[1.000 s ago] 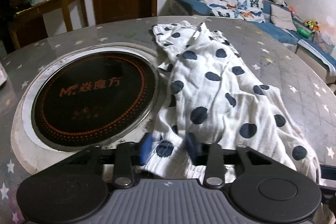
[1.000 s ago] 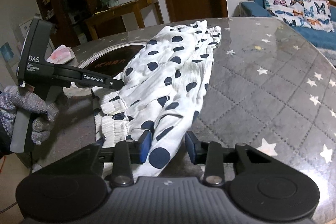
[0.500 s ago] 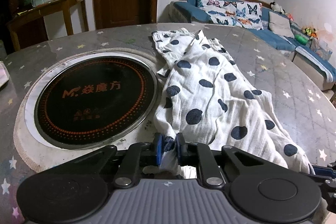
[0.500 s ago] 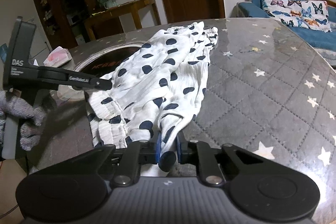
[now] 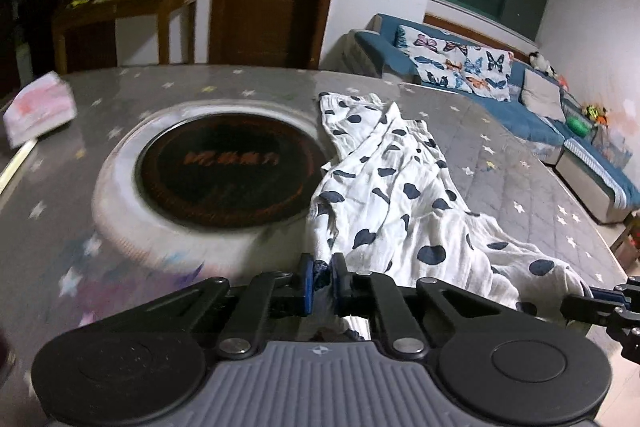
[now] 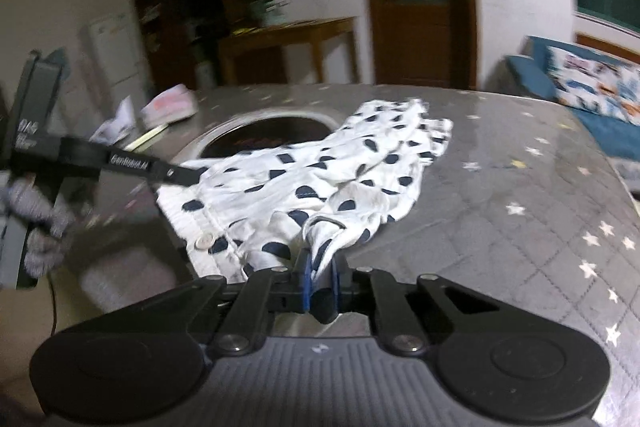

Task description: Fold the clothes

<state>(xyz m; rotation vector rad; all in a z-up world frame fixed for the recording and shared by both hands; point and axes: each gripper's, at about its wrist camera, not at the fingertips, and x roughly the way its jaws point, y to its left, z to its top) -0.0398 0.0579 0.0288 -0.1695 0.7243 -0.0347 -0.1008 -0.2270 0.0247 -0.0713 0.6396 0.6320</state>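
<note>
Risk: each pinch holds only a small bunch of thin cloth; an uneven lift could pull a corner free or drag the garment [image 5: 400, 195] over the round cooktop [image 5: 224, 171]. Left gripper [image 5: 320, 283] closed on the near left hem, right gripper [image 6: 320, 281] closed on the near right corner. Garment stretches away from both across the table [image 6: 520, 211], right of the cooktop

One polka-dot garment [image 5: 404, 203], two tongs [image 5: 320, 285] [image 6: 320, 283], one round cooktop [image 5: 228, 167].
</note>
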